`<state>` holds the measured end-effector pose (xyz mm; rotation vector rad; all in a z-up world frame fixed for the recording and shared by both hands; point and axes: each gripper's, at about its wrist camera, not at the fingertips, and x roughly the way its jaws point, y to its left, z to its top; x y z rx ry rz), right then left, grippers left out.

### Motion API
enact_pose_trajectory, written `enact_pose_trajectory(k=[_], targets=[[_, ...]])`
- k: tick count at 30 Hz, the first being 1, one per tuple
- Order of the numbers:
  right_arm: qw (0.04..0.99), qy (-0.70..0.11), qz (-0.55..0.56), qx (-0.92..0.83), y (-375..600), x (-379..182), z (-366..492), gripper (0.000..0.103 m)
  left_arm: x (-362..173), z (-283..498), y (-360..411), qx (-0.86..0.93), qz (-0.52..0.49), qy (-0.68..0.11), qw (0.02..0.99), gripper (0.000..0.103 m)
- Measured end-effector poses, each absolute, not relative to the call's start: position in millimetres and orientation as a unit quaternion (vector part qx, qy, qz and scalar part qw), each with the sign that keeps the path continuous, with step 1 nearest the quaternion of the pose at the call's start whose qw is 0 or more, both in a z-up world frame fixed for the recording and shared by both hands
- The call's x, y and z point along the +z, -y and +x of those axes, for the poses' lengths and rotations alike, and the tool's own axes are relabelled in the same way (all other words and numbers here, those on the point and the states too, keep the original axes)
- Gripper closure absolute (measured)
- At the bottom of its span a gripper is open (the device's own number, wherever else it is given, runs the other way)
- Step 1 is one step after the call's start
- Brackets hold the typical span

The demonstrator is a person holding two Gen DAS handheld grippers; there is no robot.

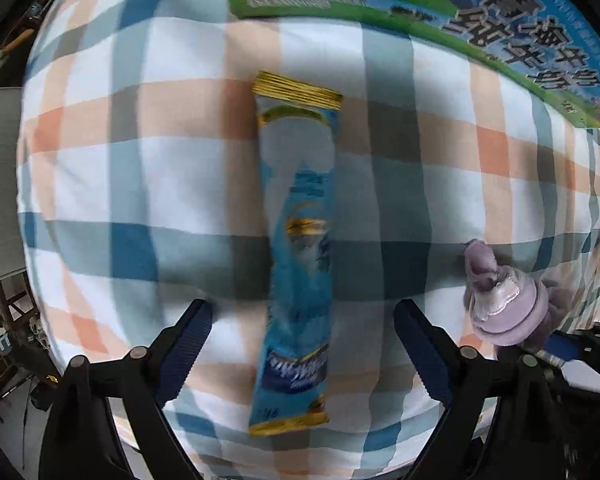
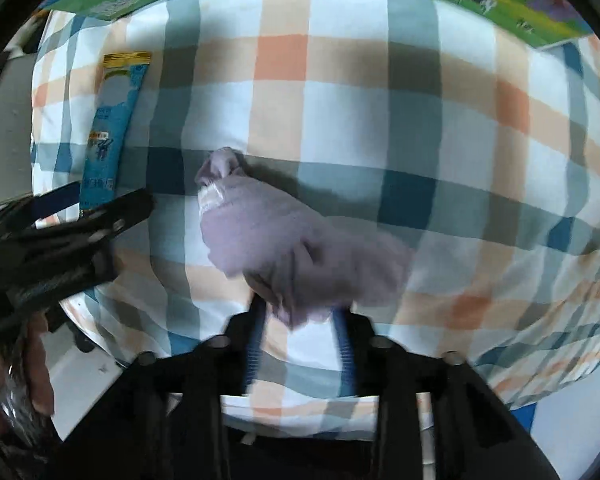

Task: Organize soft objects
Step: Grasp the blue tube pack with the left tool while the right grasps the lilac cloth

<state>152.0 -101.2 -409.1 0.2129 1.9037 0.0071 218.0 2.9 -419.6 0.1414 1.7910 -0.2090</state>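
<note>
My two tongs over the checked cloth point(image 1: 100, 184)

My left tongs point(image 1: 302, 340) are wide open, one finger on each side of the blue packet point(image 1: 298, 248), not touching it. My right tongs point(image 2: 302, 316) pinch the purple sock point(image 2: 284, 232), just beside the packet.

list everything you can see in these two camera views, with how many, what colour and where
Checked cloth: one, white with blue, teal and orange checks, covering the surface under everything.
Long sachet: one, blue with gold ends, lying flat on the cloth between the open left fingers.
Soft purple cloth item: one, lilac with a white satin label, pinched at its near end.
Printed carton: one, green and blue with cows and dark lettering, at the far edge.
Left gripper: black with blue pads, open around the sachet.
Right gripper: black with blue pads, closed on the purple item.
Hand: partly seen, lower left of the right wrist view.
</note>
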Motion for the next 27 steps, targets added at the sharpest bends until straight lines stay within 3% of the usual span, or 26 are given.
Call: enact_pose_trajectory(k=[2, 3, 5, 9, 16, 21, 25, 27], targets=[[0.583, -0.809, 0.080, 0.007, 100.8, -399.5, 148.3, 0.028, -426.2, 218.1, 3.3, -0.087, 0.073, -0.780, 0.616, 0.019], [0.586, -0.807, 0.080, 0.008, 99.7, -398.1, 151.1, 0.026, -427.4, 218.0, 5.1, -0.086, 0.075, -0.779, 0.617, 0.023], [0.591, -0.803, 0.073, 0.007, 98.3, -391.6, 151.3, 0.026, -423.9, 217.5, 7.5, -0.082, 0.076, -0.774, 0.623, 0.033], [0.590, -0.804, 0.076, 0.007, 97.0, -395.5, 160.5, 0.026, -413.0, 212.5, -1.4, -0.076, 0.078, -0.765, 0.634, 0.068], [0.565, -0.818, 0.111, -0.009, 105.2, -436.1, 179.2, 0.027, -410.4, 202.2, -23.7, -0.066, 0.040, -0.764, 0.641, 0.081], [0.568, -0.814, 0.120, -0.005, 109.9, -421.4, 181.2, 0.052, -395.2, 195.9, -27.6, -0.061, 0.040, -0.753, 0.654, 0.084], [0.572, -0.812, 0.119, 0.001, 109.5, -407.4, 176.7, 0.063, -378.8, 180.4, -20.9, -0.059, 0.038, -0.742, 0.666, 0.085], [0.577, -0.808, 0.122, 0.003, 111.3, -399.9, 172.4, 0.075, -370.8, 175.6, -18.6, -0.058, 0.037, -0.737, 0.672, 0.086]])
